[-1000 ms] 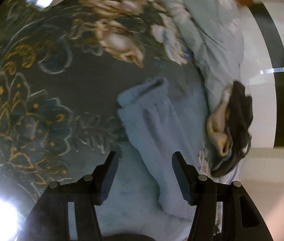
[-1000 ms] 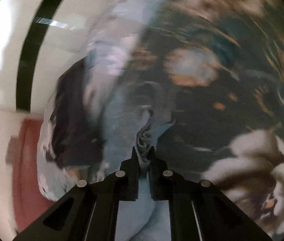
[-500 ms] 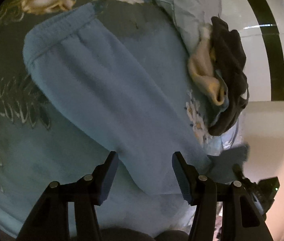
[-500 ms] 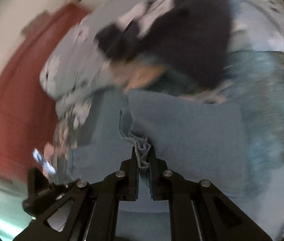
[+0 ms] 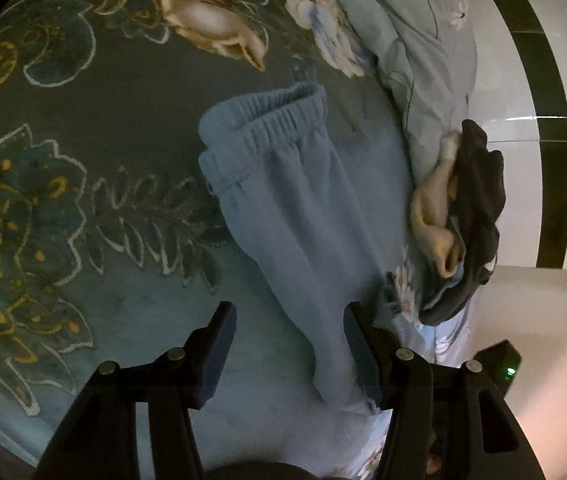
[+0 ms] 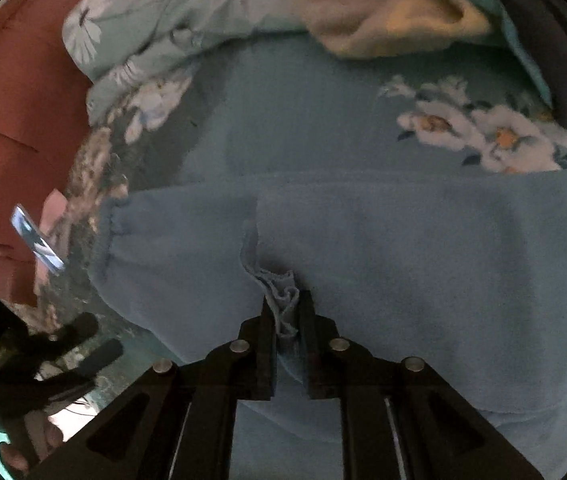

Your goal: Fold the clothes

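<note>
Left gripper point(image 5: 289, 344): jaws wide apart, gripping nothing. It hangs over the lower end of the blue pants point(image 5: 299, 216); the leg runs between the fingers, and the right finger looks to be touching the fabric edge at 5 o'clock, but I cannot tell for sure.

Right gripper point(image 6: 285, 320): jaws nearly closed, pinching a bunched fold of the pants point(image 6: 363, 264) between the tips. Crumpled fabric sticks up out of the gap toward 12 o'clock.

Pants lie flat on the bedspread point(image 5: 63, 140), dark teal with gold and cream flowers. In the left view they run from 6 o'clock up to centre, with the elastic waistband point(image 5: 267, 120) at the far end, toward 12 o'clock. In the right view the pants span the middle of the frame from 9 to 3 o'clock, with a gathered hem at 9 o'clock.

Beyond the pants, at 3 o'clock in the left view: a clothes pile point(image 5: 463, 208), dark garment on top of a cream one, sitting near the bed edge. Same pile point(image 6: 423, 20) at 12 to 1 o'clock in the right view, blurred.

Pale floral quilt point(image 5: 415, 28) at 1 o'clock in the left view, bunched along the bed edge. White wall with a black stripe point(image 5: 539, 80) past it at 2 o'clock.

Right view, 9 to 10 o'clock: red panel point(image 6: 11, 100) beside the bed. The other gripper's body shows at 8 o'clock, too dark to read.
</note>
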The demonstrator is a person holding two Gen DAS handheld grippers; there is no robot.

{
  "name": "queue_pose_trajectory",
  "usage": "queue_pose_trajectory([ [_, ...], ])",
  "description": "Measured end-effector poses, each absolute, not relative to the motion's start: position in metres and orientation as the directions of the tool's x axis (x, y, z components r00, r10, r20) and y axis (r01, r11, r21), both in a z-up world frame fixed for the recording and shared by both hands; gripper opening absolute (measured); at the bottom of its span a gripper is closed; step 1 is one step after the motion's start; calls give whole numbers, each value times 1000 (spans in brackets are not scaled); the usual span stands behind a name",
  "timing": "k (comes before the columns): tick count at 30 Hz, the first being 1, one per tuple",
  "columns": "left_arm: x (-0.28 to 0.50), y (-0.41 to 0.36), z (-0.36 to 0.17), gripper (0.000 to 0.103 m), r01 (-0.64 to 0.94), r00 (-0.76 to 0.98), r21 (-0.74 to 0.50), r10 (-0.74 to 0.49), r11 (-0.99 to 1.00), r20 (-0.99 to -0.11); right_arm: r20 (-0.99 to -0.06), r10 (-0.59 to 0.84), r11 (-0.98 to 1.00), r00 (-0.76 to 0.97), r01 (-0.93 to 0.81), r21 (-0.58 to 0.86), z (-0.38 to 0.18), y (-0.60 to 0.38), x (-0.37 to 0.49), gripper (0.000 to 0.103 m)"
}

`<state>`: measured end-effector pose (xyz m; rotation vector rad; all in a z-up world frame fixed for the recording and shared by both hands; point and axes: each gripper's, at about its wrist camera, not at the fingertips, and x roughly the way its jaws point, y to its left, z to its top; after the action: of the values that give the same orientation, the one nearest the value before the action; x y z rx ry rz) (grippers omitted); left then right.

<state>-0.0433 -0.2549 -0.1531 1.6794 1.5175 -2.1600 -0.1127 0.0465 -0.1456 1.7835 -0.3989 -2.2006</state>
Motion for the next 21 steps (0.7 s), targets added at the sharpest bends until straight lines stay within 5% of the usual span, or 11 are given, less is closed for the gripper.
queue_pose_trajectory([
  [4, -45, -254, -155, 60, 526, -422, -665, 516, -530, -746, -871, -471, -882, -139, 81, 464, -146, 42, -109, 30],
  [9, -49, -259, -161, 60, 547, -426, -643, 483, -536, -765, -851, -489, -872, -191, 135, 471, -120, 59, -102, 30],
  [21, -68, -303, -188, 58, 631, -517, -617, 338, -470, -786, -902, -355, -909, -245, -134, 394, -117, 204, -49, 31],
])
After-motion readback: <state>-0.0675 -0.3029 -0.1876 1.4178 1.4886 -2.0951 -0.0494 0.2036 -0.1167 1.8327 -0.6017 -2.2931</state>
